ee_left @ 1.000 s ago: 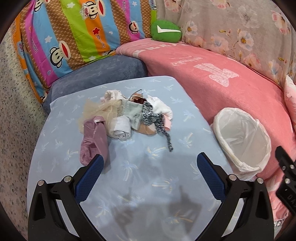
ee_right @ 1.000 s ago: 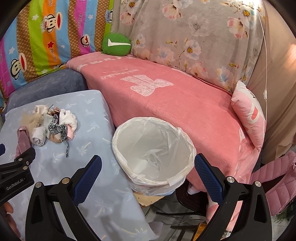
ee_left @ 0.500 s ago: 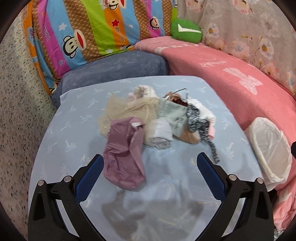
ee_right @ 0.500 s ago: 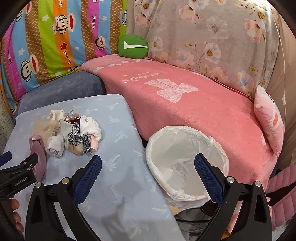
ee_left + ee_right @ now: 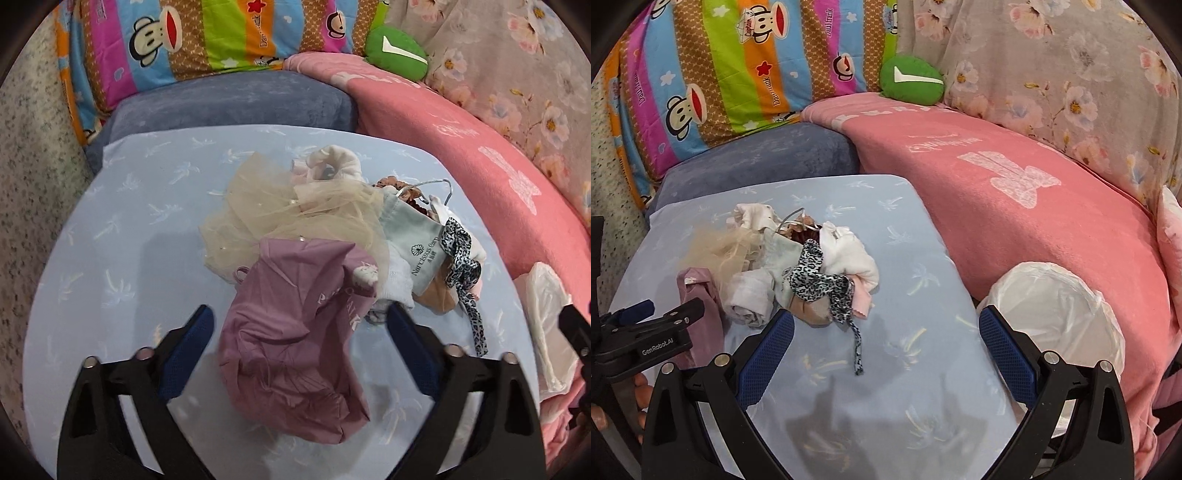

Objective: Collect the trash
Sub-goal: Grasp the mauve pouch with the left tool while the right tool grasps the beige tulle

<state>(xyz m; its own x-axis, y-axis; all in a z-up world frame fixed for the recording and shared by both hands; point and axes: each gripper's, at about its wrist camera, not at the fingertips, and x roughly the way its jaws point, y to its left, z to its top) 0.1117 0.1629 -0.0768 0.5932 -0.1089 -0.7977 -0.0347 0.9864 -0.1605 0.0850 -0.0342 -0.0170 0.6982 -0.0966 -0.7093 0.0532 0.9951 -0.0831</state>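
A pile of trash lies on the table's pale blue cloth: a crumpled mauve bag, beige tulle, a mint pouch, a rolled white sock and a leopard-print ribbon. My left gripper straddles the mauve bag; its jaws are closing, with both blue pads still just clear of it. My right gripper stands open over the cloth. The ribbon's tail lies between its fingers, and the pile sits just beyond its left finger. A white-lined bin stands right of the table.
A pink-covered sofa curves behind and to the right, bearing a green cushion and a striped monkey-print pillow. A blue-grey cushion sits behind the table. The left tool's black frame and a hand's fingers show at the right view's left edge.
Both grippers came down and in toward the pile. The left one now has the mauve bag between its jaws, which have narrowed. The bin slid toward the right edge of the left view.
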